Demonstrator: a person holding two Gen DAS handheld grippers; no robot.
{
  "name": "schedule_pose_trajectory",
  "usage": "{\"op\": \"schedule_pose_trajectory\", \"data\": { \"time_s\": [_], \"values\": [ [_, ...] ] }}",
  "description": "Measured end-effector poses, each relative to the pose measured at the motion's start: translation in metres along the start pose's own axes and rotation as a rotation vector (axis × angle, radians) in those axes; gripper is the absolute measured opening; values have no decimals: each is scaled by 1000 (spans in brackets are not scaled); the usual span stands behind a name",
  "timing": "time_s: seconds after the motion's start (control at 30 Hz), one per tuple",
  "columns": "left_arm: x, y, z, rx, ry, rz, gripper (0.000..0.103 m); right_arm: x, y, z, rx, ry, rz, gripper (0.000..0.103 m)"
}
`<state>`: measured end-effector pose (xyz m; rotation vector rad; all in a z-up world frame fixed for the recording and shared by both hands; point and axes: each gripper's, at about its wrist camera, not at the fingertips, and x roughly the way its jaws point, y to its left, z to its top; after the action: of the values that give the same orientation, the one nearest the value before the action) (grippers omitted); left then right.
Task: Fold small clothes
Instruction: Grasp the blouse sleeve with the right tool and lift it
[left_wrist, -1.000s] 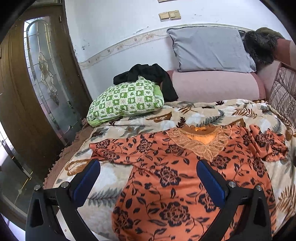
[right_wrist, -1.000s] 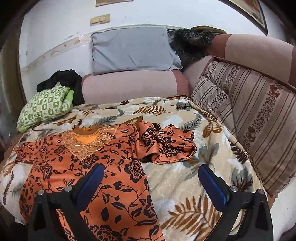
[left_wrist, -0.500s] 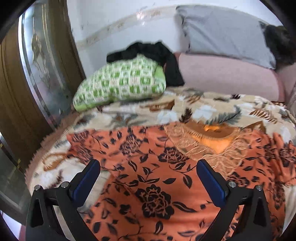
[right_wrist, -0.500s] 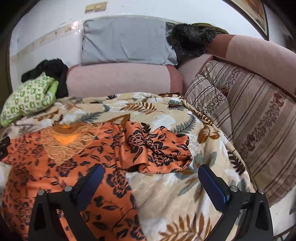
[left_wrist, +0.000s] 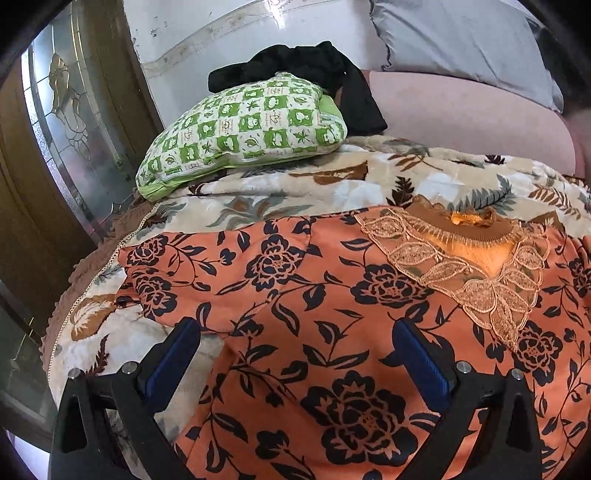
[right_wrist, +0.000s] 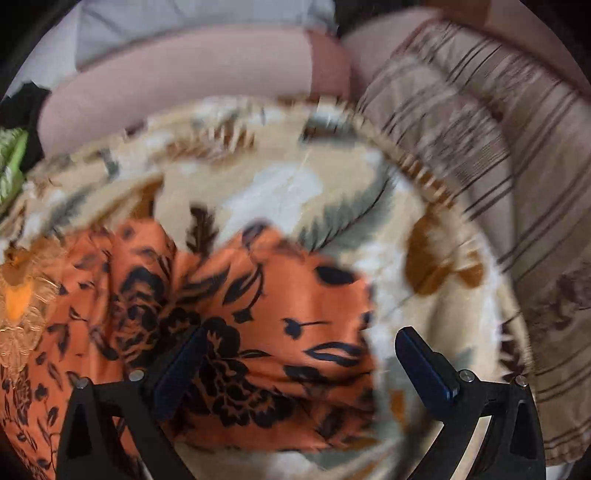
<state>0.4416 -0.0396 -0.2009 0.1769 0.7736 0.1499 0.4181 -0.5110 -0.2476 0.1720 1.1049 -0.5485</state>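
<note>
Sleeves come first, I judge, so both of my tools are placed for that. The orange floral blouse lies flat on the leafy blanket of the bed, its lace neckline pointing toward the pink bolster.

My left hand-held gripper hangs wide over the cloth, to the door side of the neckline and nearer to me, holding nothing; one finger is above the blanket, the other above the blouse body. My right hand-held gripper is also wide and holds nothing, over the bunched sleeve on the far side of the neckline, toward the striped cushion. This view is blurred, so I cannot tell how many layers lie there.

To do it well, I would lower each tool to the outer sleeve edge, pinch only the blouse and not the blanket pile, then bring the sleeves inward toward the neckline. The bunched sleeve should be flattened first, otherwise the fold keeps a lump.
</note>
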Motion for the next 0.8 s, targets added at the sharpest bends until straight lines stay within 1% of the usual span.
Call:
{"op": "schedule_pose_trajectory", "data": {
  "time_s": [0.03, 0.07, 0.1, 0.13, 0.17, 0.2, 0.23, 0.3, 0.37, 0.47, 0.5, 0.57, 0.63, 0.67, 0.73, 0.8],
  "values": [
    [0, 3, 1, -9, -3, 0, 103, 15, 2, 0, 8, 51, 2, 85],
    [0, 5, 1, -16, -5, 3, 103, 23, 2, -1, 25, 81, 24, 76],
    [0, 8, 1, -23, -6, 6, 103, 29, -2, -4, 72, 98, 71, 70],
    [1, 11, 2, -29, -6, 9, 103, 25, -9, -6, 130, 71, 81, 51],
    [0, 15, 2, -37, -6, 11, 103, 20, -15, -5, 161, 54, 95, 39],
    [-1, 18, 2, -45, -9, 12, 103, 16, -21, -5, 184, 49, 128, 25],
    [-2, 22, 3, -53, -14, 13, 103, 9, -28, -5, 213, 39, 154, 13],
    [-5, 28, 4, -66, -23, 14, 103, -11, -37, -5, 242, -2, 201, 9],
    [-8, 34, 6, -74, -40, 27, 103, -40, -37, -3, 247, -60, 262, 8],
    [-13, 48, 8, -96, -67, 62, 103, -92, -35, 6, 291, -155, 386, 8],
    [-13, 55, 9, -108, -69, 78, 103, -111, -26, 11, 293, -186, 436, 8],
    [-11, 70, 9, -135, -66, 110, 103, -145, -2, 21, 265, -228, 529, 8],
    [-9, 89, 9, -169, -60, 139, 103, -179, 42, 31, 221, -262, 651, 8],
    [-6, 102, 8, -195, -53, 161, 103, -189, 60, 33, 205, -269, 690, 8],
    [0, 125, 7, -243, -39, 202, 103, -208, 117, 37, 152, -278, 802, 8],
    [6, 153, 3, -295, -24, 271, 103, -215, 176, 35, 114, -252, 905, 8]
  ]
}}
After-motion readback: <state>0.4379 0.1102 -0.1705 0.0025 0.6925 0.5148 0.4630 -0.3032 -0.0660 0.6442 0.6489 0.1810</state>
